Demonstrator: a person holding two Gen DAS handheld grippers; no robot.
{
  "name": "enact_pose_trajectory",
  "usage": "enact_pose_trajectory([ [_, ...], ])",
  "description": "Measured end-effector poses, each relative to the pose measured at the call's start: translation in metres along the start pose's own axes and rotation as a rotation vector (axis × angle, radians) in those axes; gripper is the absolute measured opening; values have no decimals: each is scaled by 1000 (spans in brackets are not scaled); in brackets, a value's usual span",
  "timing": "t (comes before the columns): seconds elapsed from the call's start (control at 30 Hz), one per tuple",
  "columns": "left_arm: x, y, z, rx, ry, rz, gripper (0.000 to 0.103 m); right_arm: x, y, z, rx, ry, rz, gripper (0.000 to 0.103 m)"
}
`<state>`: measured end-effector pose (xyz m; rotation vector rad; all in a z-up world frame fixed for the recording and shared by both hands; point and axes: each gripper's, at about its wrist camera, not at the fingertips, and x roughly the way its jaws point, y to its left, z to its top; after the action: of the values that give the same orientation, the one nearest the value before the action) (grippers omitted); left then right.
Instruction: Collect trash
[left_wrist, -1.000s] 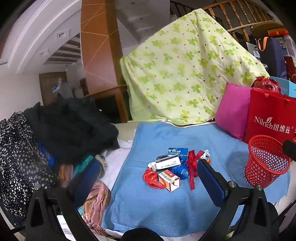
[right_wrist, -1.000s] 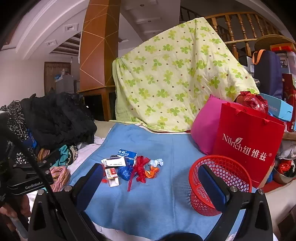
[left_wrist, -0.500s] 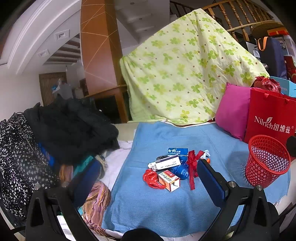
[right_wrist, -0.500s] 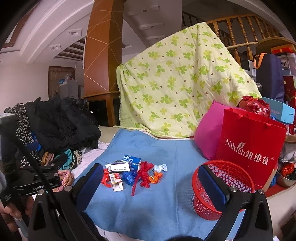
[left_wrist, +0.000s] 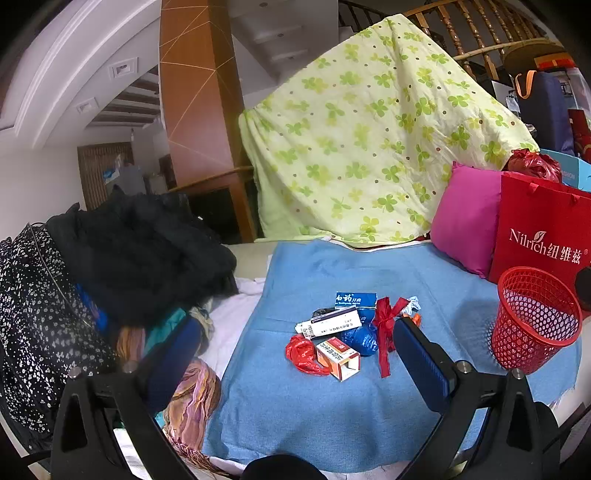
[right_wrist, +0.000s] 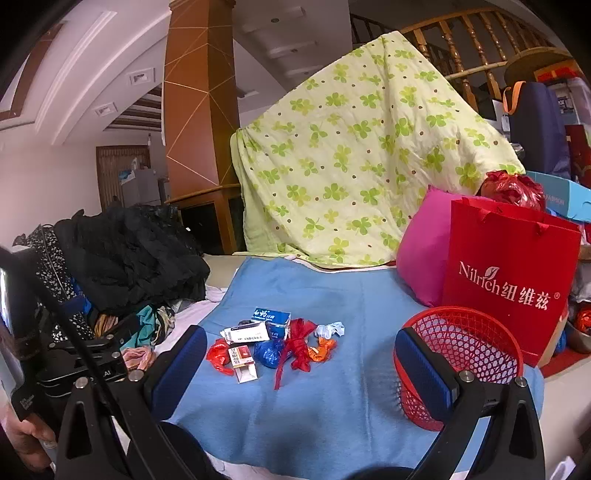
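A small pile of trash lies on a blue cloth (left_wrist: 332, 406) (right_wrist: 332, 406): a red-and-white carton (left_wrist: 338, 357) (right_wrist: 242, 363), a white box (left_wrist: 328, 322) (right_wrist: 245, 332), a blue box (left_wrist: 355, 300) (right_wrist: 270, 317), a red wrapper (left_wrist: 303, 353) (right_wrist: 218, 356), a blue wrapper (left_wrist: 358, 339) (right_wrist: 269, 352), a red ribbon (left_wrist: 386, 328) (right_wrist: 299, 345) and an orange wrapper (right_wrist: 321, 349). A red mesh basket (left_wrist: 533, 319) (right_wrist: 458, 354) stands right of the pile. My left gripper (left_wrist: 295, 354) and right gripper (right_wrist: 301, 363) are open, empty and held short of the pile.
A heap of dark clothes (left_wrist: 129, 258) and scarves (left_wrist: 192, 402) lies left of the cloth. A green clover quilt (left_wrist: 369, 147) hangs behind. A pink pillow (left_wrist: 465, 221) and red paper bag (left_wrist: 543, 236) stand at the right. The left gripper's body (right_wrist: 74, 354) shows at the right view's left edge.
The right gripper has moved a little closer and to the right, so the pile and basket appear larger and further left. The left view is almost unchanged.
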<state>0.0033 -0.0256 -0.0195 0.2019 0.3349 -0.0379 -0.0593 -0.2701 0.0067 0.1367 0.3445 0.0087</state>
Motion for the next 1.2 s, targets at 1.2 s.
enact_pose_trajectory([
  [1.2,31,7,-21,-27,124,0,103,24,11,-19,-28,3,43,103],
])
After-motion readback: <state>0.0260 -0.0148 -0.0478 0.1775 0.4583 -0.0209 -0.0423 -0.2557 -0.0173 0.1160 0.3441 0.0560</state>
